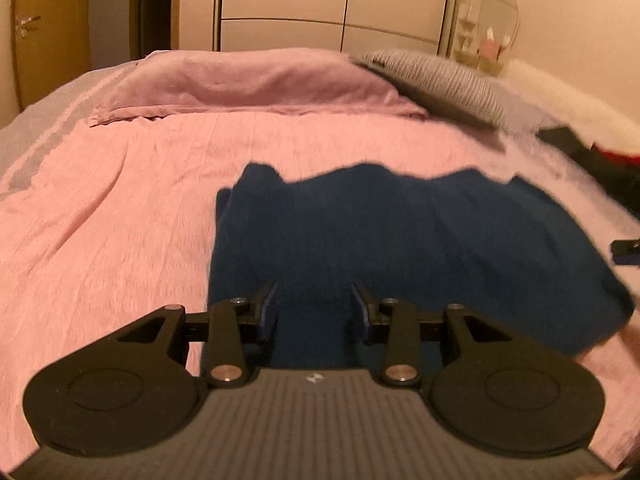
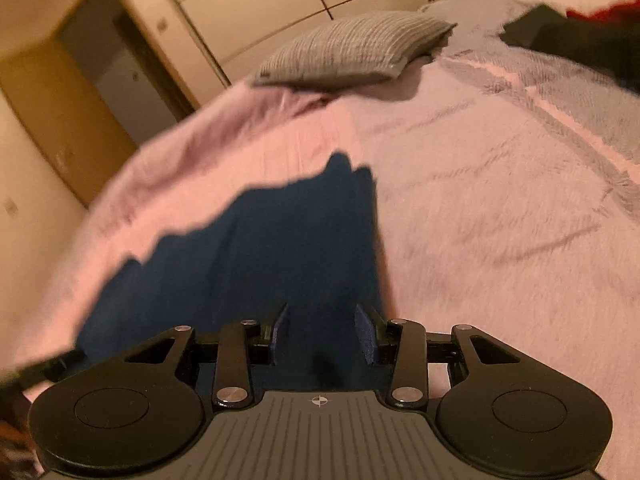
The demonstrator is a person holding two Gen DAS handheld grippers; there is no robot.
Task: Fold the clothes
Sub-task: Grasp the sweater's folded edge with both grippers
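Note:
A dark navy garment (image 1: 400,232) lies spread flat on the pink bed cover (image 1: 120,200), its far edge wavy. My left gripper (image 1: 313,292) hovers over the garment's near left part, jaws apart, with only the cloth below showing in the gap. In the right wrist view the same garment (image 2: 260,248) runs off to the left. My right gripper (image 2: 322,312) is above its near right edge, also open with nothing pinched. A dark piece of the right gripper (image 1: 626,252) shows at the left view's right edge.
A pink pillow (image 1: 248,80) and a grey striped pillow (image 1: 436,80) lie at the head of the bed. A pile of dark and red clothes (image 1: 592,156) sits at the far right. Beyond are a wardrobe (image 1: 340,0) and a door (image 1: 36,32).

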